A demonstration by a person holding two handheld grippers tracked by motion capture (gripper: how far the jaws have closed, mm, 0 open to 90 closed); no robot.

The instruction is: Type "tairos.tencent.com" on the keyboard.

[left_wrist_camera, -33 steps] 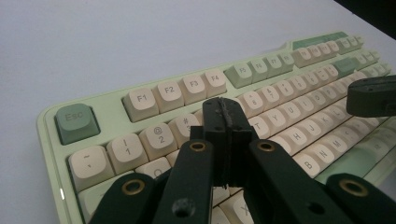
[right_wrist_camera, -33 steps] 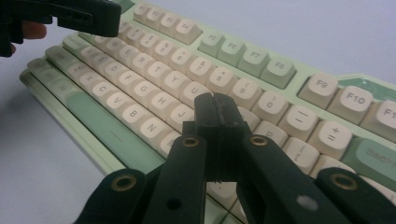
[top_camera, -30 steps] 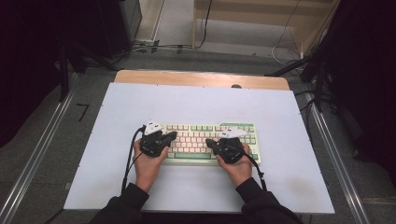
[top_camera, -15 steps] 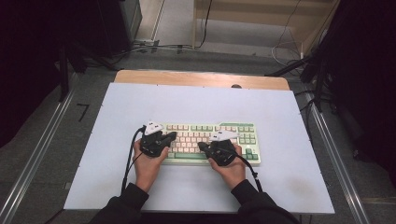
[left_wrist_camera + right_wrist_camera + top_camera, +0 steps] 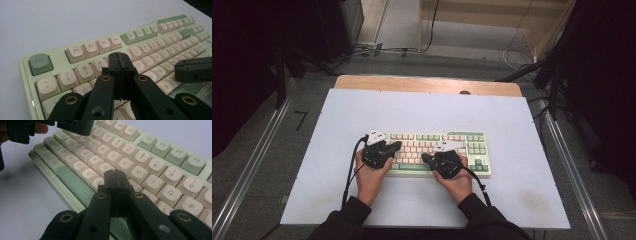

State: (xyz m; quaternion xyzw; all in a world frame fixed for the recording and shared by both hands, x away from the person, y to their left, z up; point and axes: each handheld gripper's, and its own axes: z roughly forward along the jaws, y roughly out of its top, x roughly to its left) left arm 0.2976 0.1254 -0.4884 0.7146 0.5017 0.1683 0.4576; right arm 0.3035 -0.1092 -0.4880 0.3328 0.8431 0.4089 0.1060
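Hovering over keyboard (image 5: pixel 432 150): left claw (image 5: pixel 121 62) and right claw (image 5: pixel 116 180) both clenched, holding nothing. Keyboard looking rigid, light; keys springy, pressing with tips only.

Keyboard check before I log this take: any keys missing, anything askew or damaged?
Nothing stands out. The keyboard lies flat and roughly square on the white table, with no gaps in the key rows that show. The left gripper and the right gripper are over its keys, fingers shut on nothing.
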